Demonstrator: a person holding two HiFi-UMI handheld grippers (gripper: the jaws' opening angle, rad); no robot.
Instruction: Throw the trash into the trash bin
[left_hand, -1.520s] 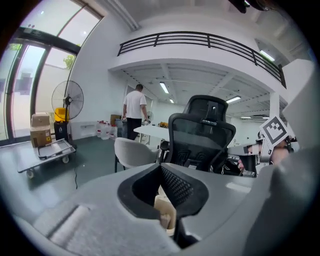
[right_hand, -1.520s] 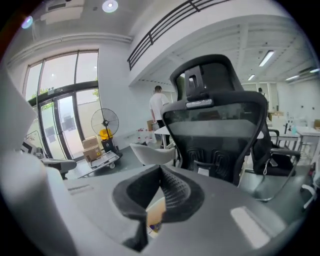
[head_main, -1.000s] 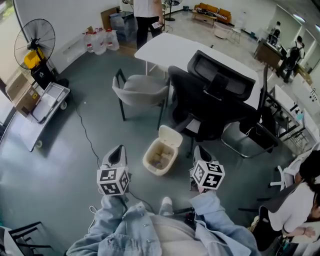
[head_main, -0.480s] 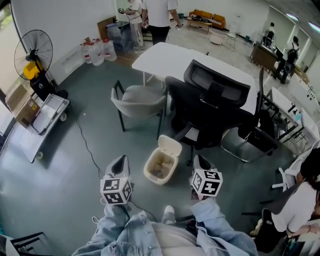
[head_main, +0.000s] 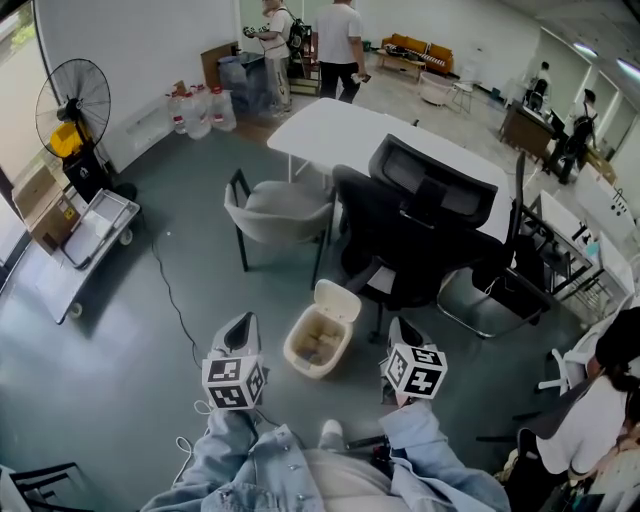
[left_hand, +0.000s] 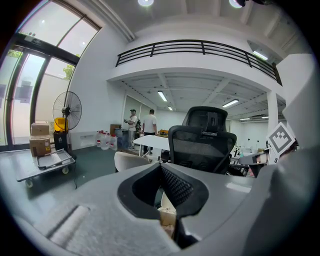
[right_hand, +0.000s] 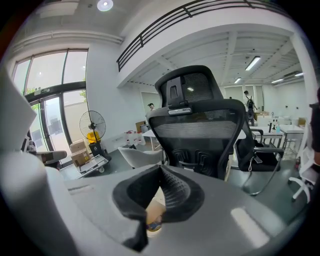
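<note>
A cream trash bin (head_main: 320, 342) stands on the grey floor with its lid tipped open, and crumpled trash lies inside it. My left gripper (head_main: 240, 323) hovers just left of the bin, shut with nothing in it. My right gripper (head_main: 400, 326) hovers just right of the bin, also shut and empty. In the left gripper view the jaws meet at the tips (left_hand: 161, 166), and the bin (left_hand: 168, 218) shows low through the gap behind them. The right gripper view shows the tips (right_hand: 161, 168) closed too, with the bin (right_hand: 154, 214) below them.
A black office chair (head_main: 425, 225) stands right behind the bin, a grey chair (head_main: 275, 198) to its left, and a white table (head_main: 345, 125) beyond. A cable (head_main: 170, 292) runs across the floor at left. A fan (head_main: 72, 92) and cart (head_main: 95, 222) are far left. A person (head_main: 600, 400) sits at right.
Both grippers and the bin hold their places. The people at the back of the room have walked a little to the right.
</note>
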